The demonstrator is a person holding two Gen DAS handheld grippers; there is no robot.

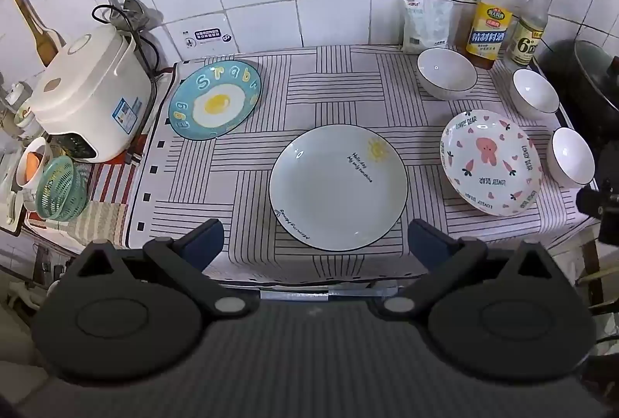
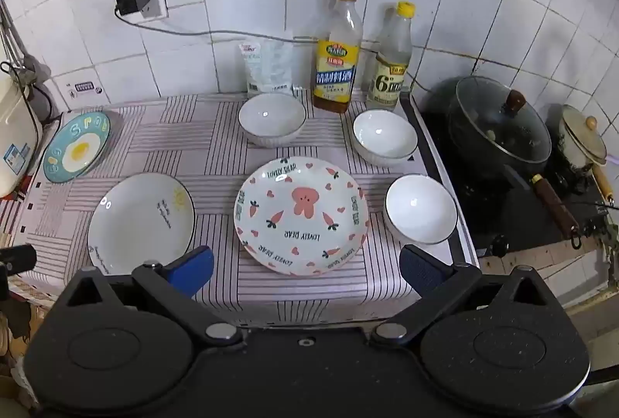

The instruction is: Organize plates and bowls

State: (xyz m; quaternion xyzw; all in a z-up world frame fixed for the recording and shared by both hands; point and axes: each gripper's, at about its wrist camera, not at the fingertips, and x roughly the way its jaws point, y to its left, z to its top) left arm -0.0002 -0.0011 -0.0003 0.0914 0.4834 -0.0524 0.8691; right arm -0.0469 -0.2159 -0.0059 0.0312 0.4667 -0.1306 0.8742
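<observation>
My left gripper [image 1: 315, 238] hangs spread wide and empty, just short of the sun plate [image 1: 338, 187]; my right gripper [image 2: 305, 269], equally wide and empty, is just short of the bear plate [image 2: 301, 215]. Both plates lie flat on the counter [image 1: 247, 162]. Left of the sun plate: the egg plate [image 1: 215, 104]. Behind and right of the bear plate: three white bowls [image 2: 271, 118] [image 2: 385, 135] [image 2: 421, 208], apart. Two bottles [image 2: 337, 50] stand behind.

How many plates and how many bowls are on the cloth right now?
Plates: 3 – egg plate, sun plate, bear plate
Bowls: 3 – back bowl, middle bowl, front bowl
Total: 6
</observation>
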